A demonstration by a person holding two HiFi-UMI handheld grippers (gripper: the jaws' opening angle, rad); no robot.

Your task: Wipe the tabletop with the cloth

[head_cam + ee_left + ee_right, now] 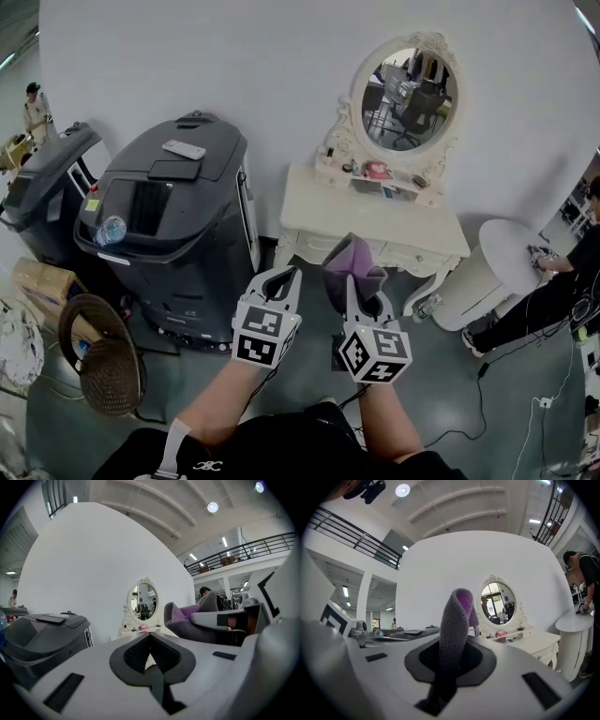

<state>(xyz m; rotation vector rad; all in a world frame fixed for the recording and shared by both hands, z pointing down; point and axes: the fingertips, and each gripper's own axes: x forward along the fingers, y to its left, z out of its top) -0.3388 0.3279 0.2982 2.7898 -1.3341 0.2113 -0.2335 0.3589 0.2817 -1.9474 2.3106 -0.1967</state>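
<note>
Now — cloth [352, 259] in right gripper [362, 296] | long axis points toward dressing table [349, 212]

white wall [234, 56] | grey floor [450, 384] | oval mirror [410, 98] | dark machines [178, 244] left

Holding left gripper [287, 274] and right gripper [351, 281] out front, side by side, tips forward, forearms bare. Gripping nothing with left, jaws together. Pinching cloth [349, 255] between right's jaws.

Bright overhead lighting, fisheye-warped edges.
</note>
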